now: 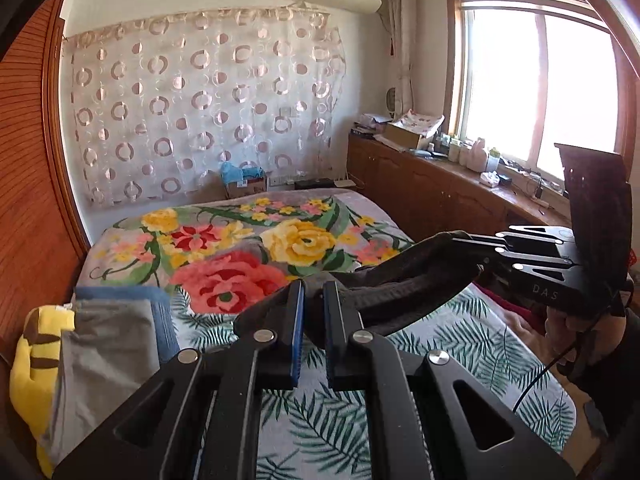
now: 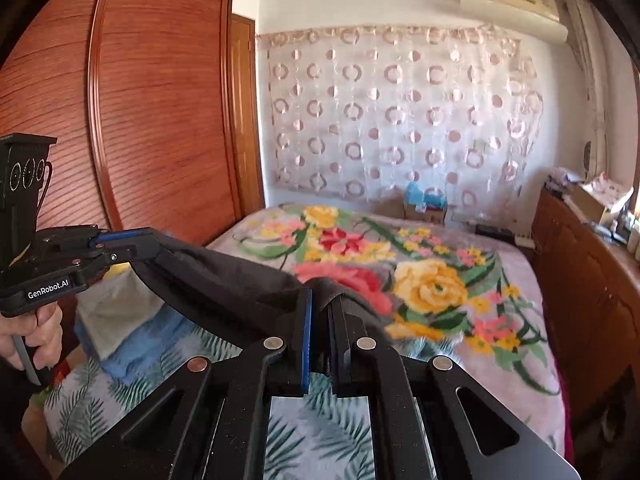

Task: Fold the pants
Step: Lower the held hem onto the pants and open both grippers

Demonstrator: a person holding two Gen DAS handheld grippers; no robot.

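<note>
pants stretched btwn both grippers above bed; left gripper & right gripper each clenched on dark fabric.

The left gripper is raised and angled slightly downward, its jaws nearly closed on dark cloth. The right gripper sits alongside at similar height, jaws likewise pinched tight. Each is held by a hand wrapped around its handle; the right hand looks partly shadowed.
</note>
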